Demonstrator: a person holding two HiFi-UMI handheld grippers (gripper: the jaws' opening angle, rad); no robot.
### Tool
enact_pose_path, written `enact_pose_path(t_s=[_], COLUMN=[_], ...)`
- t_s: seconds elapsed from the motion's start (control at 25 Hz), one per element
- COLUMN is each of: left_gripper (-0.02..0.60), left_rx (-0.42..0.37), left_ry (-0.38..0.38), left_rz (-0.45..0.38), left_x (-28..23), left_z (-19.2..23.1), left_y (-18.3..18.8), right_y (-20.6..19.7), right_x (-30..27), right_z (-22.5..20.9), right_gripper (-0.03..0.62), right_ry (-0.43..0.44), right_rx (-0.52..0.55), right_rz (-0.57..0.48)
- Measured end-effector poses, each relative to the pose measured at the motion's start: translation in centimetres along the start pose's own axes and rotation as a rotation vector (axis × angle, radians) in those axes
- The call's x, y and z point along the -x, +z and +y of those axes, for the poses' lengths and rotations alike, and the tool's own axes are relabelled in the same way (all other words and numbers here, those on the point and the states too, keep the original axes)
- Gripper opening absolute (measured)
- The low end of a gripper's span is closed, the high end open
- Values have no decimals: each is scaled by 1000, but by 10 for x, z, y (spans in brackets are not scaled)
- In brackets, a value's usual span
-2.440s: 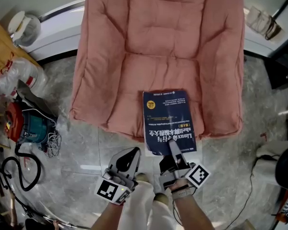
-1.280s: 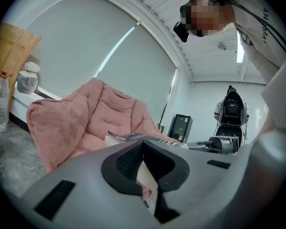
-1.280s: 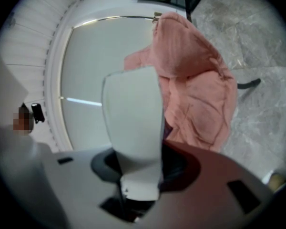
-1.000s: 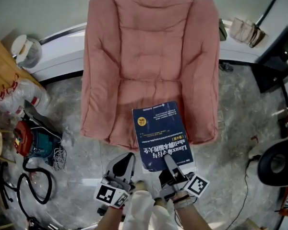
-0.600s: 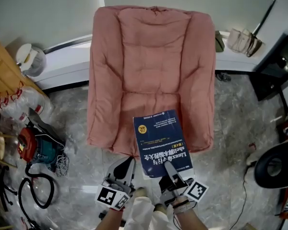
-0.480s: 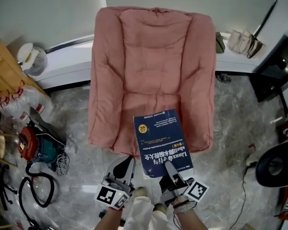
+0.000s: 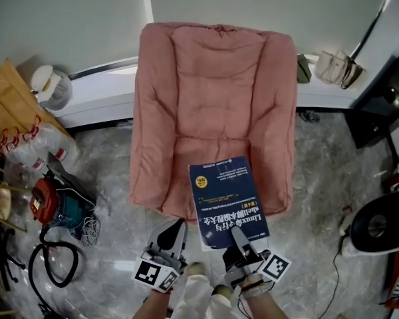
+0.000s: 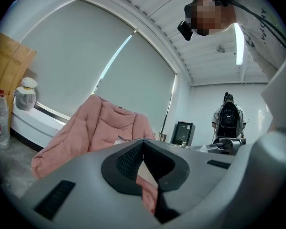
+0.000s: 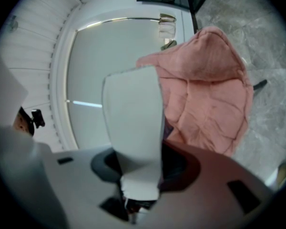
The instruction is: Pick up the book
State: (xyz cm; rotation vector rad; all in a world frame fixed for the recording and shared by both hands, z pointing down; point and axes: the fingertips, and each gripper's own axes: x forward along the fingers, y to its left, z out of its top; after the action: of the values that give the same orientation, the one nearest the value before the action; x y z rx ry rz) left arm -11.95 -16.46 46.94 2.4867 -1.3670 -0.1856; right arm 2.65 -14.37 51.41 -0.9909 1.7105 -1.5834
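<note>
Before the armchair point(image 7: 216, 92), right claw point(image 7: 240, 234) clamps the book point(image 7: 223, 191) (left claw point(image 7: 179, 226) closed).

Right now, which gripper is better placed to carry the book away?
Right. The right gripper clamps the book at its near edge; the left gripper is shut, empty, beside it.

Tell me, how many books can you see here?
1. The book is clamped in the right gripper, held over the front edge of the chair. No others show, though the clutter at the left could hide some.
</note>
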Motion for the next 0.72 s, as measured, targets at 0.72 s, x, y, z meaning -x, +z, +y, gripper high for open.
enact_pose_path(t_s=[0.72], left_gripper=[11], left_rx=[8], left_ry=[-14], left_rz=[-31], left_x=[1], left_z=[-20], left_y=[46], right_y=[5], right_x=[4], right_z=[47], right_gripper=[176], right_ry=[20], right_rx=[1], right_rz=[-4])
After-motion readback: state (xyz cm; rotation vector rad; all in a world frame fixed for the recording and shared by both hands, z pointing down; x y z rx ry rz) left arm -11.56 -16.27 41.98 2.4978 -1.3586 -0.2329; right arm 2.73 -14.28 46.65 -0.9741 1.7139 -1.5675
